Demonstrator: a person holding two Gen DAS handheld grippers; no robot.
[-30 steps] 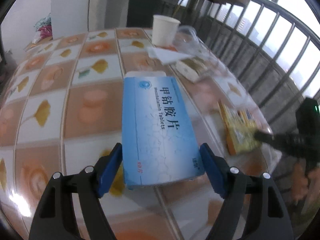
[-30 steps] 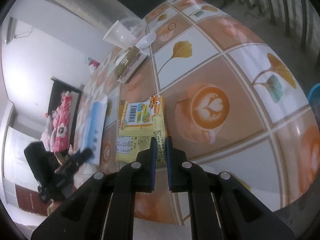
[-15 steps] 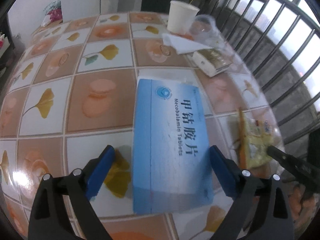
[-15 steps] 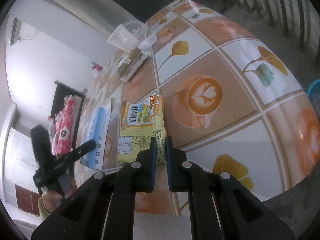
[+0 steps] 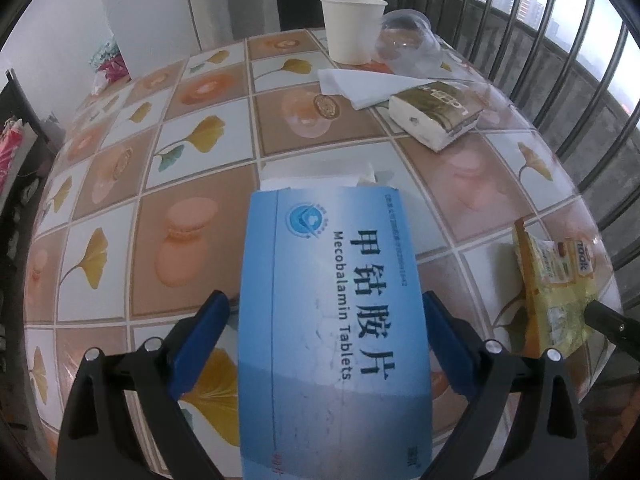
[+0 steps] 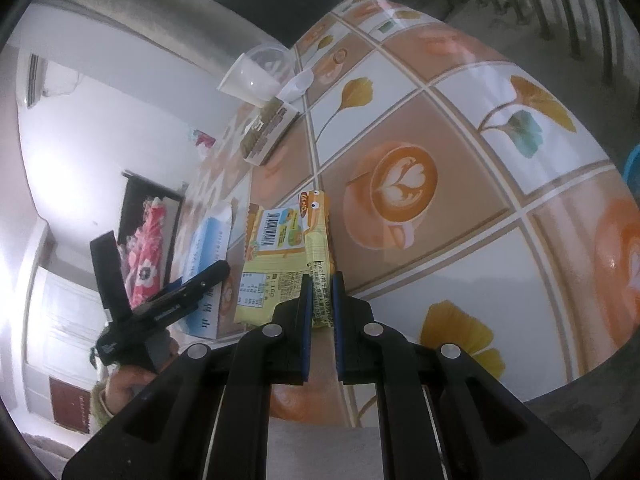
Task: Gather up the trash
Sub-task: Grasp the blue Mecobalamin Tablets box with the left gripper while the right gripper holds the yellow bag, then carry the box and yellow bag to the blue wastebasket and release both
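Blue box (image 5: 332, 320) lies flat between left gripper (image 5: 325, 322) jaws, spread wide and just opened, pads clear of its sides, lined up to grab | right gripper (image 6: 320, 304) pinches yellow wrapper (image 6: 288, 260) edge for lifting off table (image 6: 480, 152)

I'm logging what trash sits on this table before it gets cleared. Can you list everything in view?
Medicine box: one, blue, lying flat between the left gripper's open jaws.
Snack wrapper: one, yellow, at the table edge, pinched by the right gripper.
Paper cup: one, white, upright at the far side.
Plastic cup: one, clear, on its side beside the paper cup.
Napkin: one, white, before the cups.
Tissue pack: one, white and olive, beside the napkin.
Table: one, tile-patterned cloth.
Left gripper: black, blue pads, open.
Right gripper: black, blue pads, shut.
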